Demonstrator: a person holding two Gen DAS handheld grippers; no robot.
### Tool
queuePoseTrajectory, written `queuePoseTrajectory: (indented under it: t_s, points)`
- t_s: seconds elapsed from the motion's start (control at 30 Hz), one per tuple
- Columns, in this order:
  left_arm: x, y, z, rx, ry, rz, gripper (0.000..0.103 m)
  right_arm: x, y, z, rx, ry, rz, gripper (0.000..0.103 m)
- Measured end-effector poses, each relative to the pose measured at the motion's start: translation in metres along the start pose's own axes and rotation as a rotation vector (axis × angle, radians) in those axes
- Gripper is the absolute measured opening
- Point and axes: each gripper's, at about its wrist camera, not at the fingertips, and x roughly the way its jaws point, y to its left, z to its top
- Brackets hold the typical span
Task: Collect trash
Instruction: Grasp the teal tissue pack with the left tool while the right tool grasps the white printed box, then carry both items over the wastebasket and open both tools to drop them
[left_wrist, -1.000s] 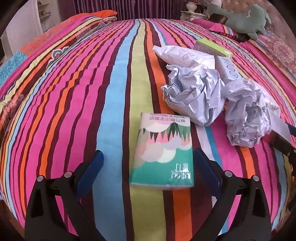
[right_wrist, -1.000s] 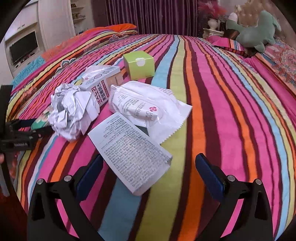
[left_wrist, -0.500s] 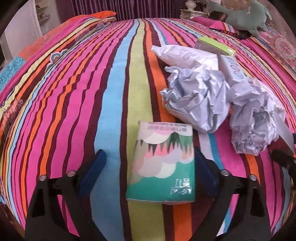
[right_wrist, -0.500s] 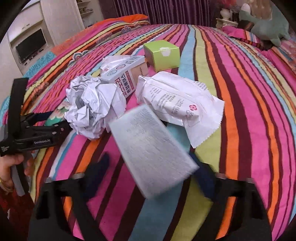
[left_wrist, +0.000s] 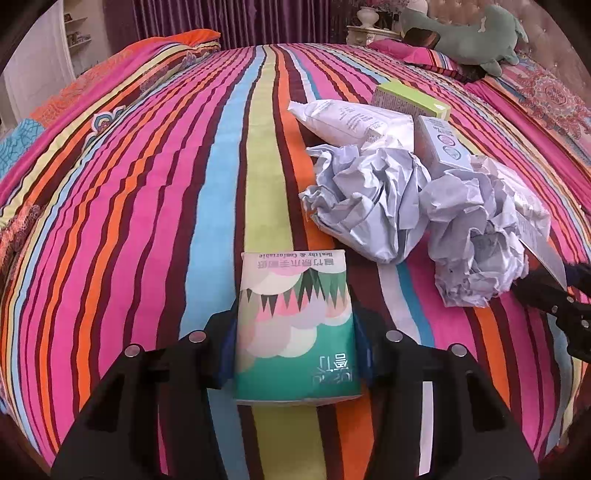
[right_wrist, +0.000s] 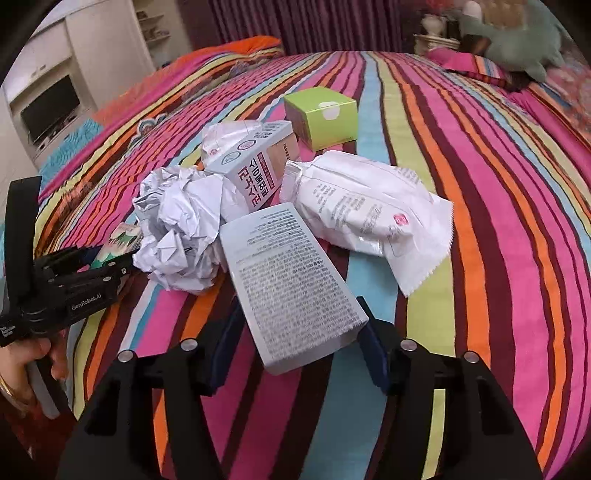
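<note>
Trash lies on a striped bed. My left gripper (left_wrist: 293, 343) is shut on a green tissue pack (left_wrist: 295, 325) that rests on the bedspread. My right gripper (right_wrist: 299, 345) is shut on a grey printed box (right_wrist: 291, 284). Beyond them lie crumpled paper balls (left_wrist: 369, 206) (right_wrist: 181, 229), a white wrapper (right_wrist: 365, 210) (left_wrist: 351, 118), a Korean-lettered carton (right_wrist: 255, 166) and a green box (right_wrist: 321, 118) (left_wrist: 410, 99). The left gripper also shows at the left of the right wrist view (right_wrist: 85, 269).
The striped bedspread (left_wrist: 147, 184) fills both views. A green plush toy (left_wrist: 469, 33) and pillows lie at the head of the bed. A TV cabinet (right_wrist: 48, 107) stands past the bed's left side. The bed's near edge is just below the grippers.
Both grippers moved forward and closed: the left one on the tissue pack, the right one on the grey printed box, whose near end now sits between its fingers.
</note>
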Motion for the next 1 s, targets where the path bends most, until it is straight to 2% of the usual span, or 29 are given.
queuePoseTrajectory:
  t_s: [0.1, 0.2, 0.57, 0.8, 1.0]
  points:
    - [-0.006, 0.005, -0.004, -0.023, -0.005, -0.018, 0.049, -0.009, -0.001, -0.007, 0.06, -0.023, -0.014, 0.053]
    - [-0.013, 0.008, -0.009, -0.03, -0.009, -0.03, 0.049, -0.024, -0.005, -0.018, 0.157, -0.06, 0.009, 0.053]
    - [-0.063, 0.012, -0.043, -0.055, -0.041, -0.091, 0.049, -0.074, 0.008, -0.053, 0.301, -0.133, 0.046, 0.052]
    - [-0.11, 0.008, -0.09, -0.032, -0.046, -0.127, 0.049, -0.109, 0.04, -0.1, 0.328, -0.139, 0.088, 0.052]
    - [-0.145, 0.001, -0.143, 0.013, -0.038, -0.13, 0.049, -0.124, 0.069, -0.143, 0.345, -0.084, 0.117, 0.052]
